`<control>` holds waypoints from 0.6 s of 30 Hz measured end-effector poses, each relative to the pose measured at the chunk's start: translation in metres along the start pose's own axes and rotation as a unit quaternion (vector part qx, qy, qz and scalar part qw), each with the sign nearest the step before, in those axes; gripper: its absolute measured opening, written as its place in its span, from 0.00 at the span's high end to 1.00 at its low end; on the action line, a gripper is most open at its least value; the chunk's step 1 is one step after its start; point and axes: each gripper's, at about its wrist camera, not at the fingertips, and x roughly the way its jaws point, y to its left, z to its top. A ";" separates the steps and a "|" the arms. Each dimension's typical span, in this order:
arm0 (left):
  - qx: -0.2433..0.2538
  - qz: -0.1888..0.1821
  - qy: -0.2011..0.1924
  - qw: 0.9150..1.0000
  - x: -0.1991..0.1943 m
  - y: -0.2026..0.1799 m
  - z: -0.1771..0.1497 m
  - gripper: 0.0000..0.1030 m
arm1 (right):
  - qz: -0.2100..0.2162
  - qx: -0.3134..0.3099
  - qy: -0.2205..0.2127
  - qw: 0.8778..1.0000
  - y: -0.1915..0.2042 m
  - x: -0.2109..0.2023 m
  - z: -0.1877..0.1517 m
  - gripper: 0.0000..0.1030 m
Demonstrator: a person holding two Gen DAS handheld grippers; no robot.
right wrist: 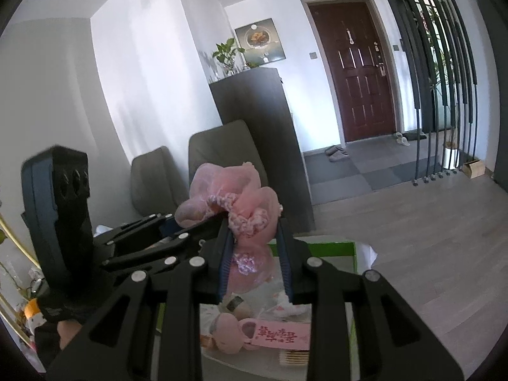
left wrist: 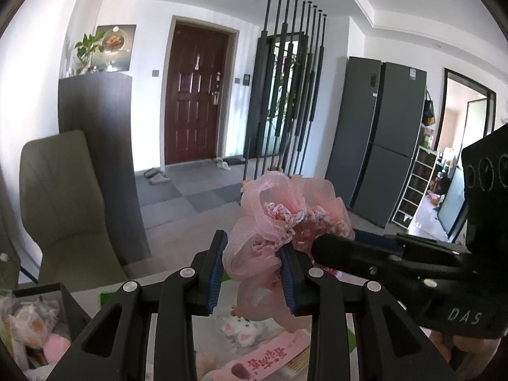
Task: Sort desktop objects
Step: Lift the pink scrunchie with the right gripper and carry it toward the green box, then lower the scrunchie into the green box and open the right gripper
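A pink gauzy scrunchie [left wrist: 279,219] with a knitted pink band hangs in the air, held from two sides. My left gripper [left wrist: 254,244] is shut on its lower left folds, blue pads pressed against the fabric. My right gripper [left wrist: 320,244] comes in from the right and clamps the other side. In the right wrist view the same scrunchie [right wrist: 241,203] bulges between the pads of the right gripper [right wrist: 254,225], and the left gripper [right wrist: 177,222] reaches in from the left. Both grippers are above a green-rimmed tray [right wrist: 317,247].
The tray holds a pink card with red characters [right wrist: 282,333], a white plush piece [left wrist: 241,330] and other small items. A black box [left wrist: 63,289] with soft toys stands at the left. Grey-green chairs [left wrist: 63,209] and a dark cabinet [right wrist: 260,127] lie beyond.
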 end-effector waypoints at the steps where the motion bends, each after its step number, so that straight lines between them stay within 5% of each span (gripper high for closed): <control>1: -0.002 0.001 0.004 1.000 0.002 0.002 -0.001 0.69 | -0.001 0.002 0.002 1.000 -0.001 0.001 -0.001 0.72; 18: -0.045 0.027 0.099 0.994 0.059 0.012 -0.023 0.69 | -0.048 0.033 0.067 0.996 -0.030 0.043 -0.020 0.72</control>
